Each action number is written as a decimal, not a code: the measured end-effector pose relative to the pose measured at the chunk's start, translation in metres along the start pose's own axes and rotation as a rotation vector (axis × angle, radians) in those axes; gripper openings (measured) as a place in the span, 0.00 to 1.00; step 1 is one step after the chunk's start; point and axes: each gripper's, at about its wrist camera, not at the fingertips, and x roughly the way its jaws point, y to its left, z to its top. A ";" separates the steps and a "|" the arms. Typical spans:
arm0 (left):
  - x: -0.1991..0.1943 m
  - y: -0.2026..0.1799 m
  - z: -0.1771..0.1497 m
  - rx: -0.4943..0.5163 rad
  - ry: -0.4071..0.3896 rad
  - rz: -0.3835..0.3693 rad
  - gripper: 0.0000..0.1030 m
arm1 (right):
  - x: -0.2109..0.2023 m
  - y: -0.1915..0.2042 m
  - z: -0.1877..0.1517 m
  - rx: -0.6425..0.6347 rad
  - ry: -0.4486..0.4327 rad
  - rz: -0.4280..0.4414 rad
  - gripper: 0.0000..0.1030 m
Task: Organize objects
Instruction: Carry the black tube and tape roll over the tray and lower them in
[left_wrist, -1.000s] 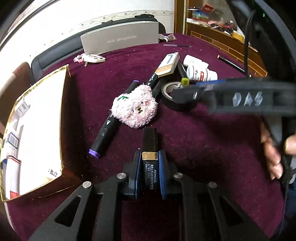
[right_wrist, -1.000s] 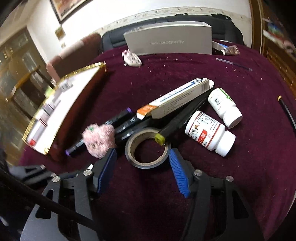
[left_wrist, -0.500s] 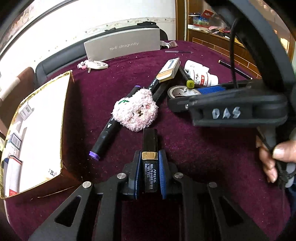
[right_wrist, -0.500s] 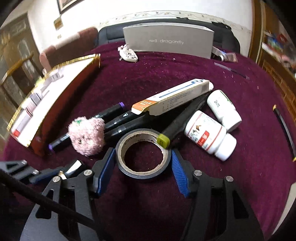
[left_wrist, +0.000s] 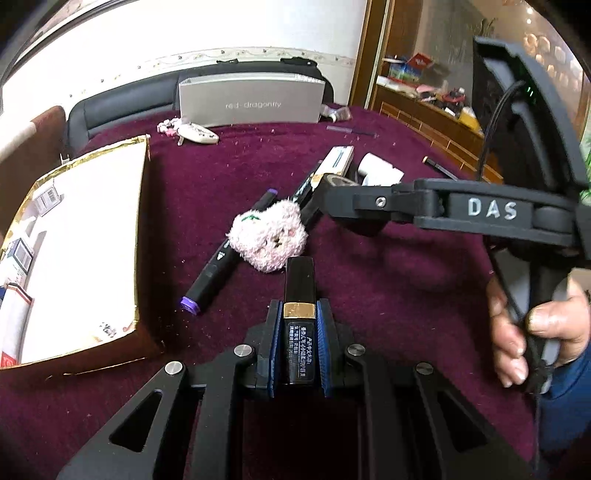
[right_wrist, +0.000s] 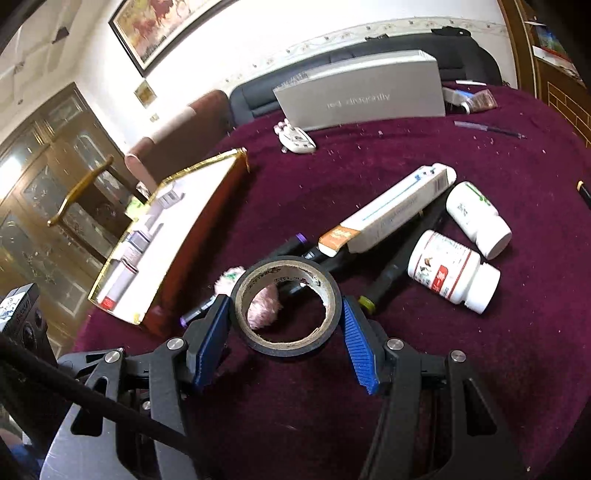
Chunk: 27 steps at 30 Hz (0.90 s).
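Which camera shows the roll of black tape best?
The right wrist view. There the roll of black tape is seen whole, tilted up between the right gripper's blue pads, with the pink plush toy showing through its hole. In the left wrist view the right gripper's body hides nearly all of it.

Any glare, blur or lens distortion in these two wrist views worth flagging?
Left wrist: sharp; fisheye bends the wall border, corners dark, the white box interior is blown out. Right wrist: tilted, strong barrel distortion, glare on the wall and the box, lettering on the grey case soft, while the tape roll and medicine bottle stay clear.
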 end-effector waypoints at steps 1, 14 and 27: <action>-0.003 0.000 0.000 -0.005 -0.006 0.000 0.14 | -0.001 0.001 0.000 0.000 -0.006 0.005 0.57; -0.055 0.042 0.006 -0.082 -0.112 0.061 0.14 | -0.011 0.025 0.000 -0.051 -0.064 0.042 0.57; -0.075 0.157 0.004 -0.275 -0.164 0.194 0.14 | 0.014 0.119 0.011 -0.196 0.011 0.128 0.57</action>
